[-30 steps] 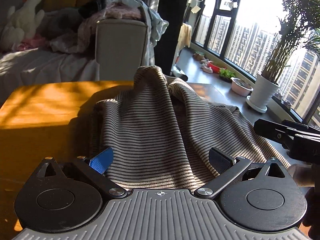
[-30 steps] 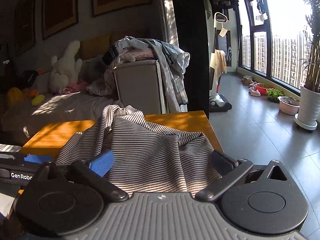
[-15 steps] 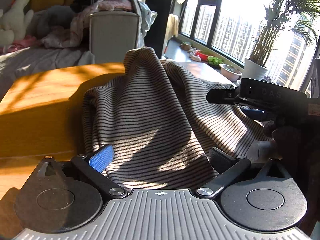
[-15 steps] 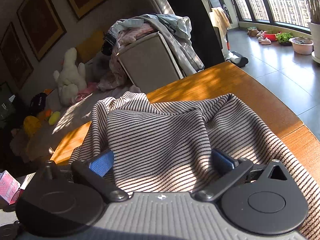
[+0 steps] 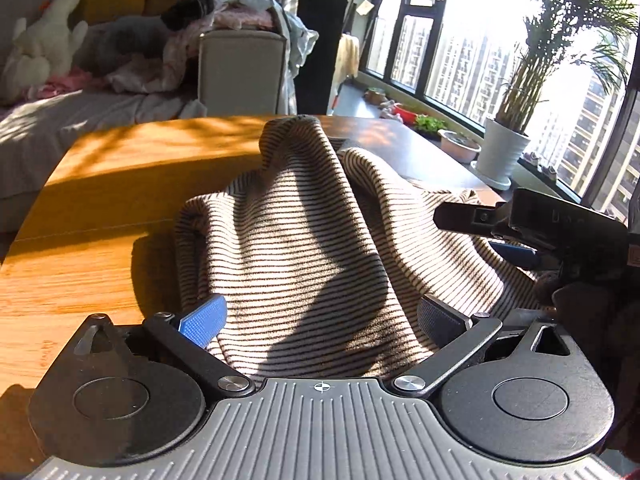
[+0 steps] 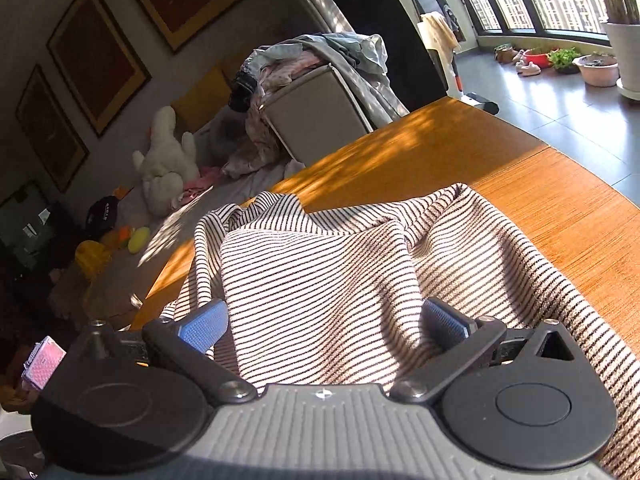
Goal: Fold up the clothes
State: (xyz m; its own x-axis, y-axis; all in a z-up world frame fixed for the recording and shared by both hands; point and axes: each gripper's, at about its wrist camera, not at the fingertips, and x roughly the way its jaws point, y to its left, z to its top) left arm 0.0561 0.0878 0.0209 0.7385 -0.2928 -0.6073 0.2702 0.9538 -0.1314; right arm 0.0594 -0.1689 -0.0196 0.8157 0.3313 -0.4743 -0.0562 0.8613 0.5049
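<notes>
The garment (image 5: 304,248) is cream with thin dark horizontal stripes, and the table (image 5: 100,184) is orange-brown wood grain. Each hand-held gripper, left (image 5: 320,320) and right (image 6: 326,322), has a black and ribbed grey body with blue textured pads (image 5: 202,320). The plush toy (image 6: 166,160) is white; the plant pot (image 5: 502,154) is white.

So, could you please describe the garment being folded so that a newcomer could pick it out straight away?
Find the wooden table in the sun near the big windows. The striped top lies rumpled on it, in front of both grippers. Unlike the plain clothes heaped on the grey box behind, it is cream with thin dark stripes.
</notes>
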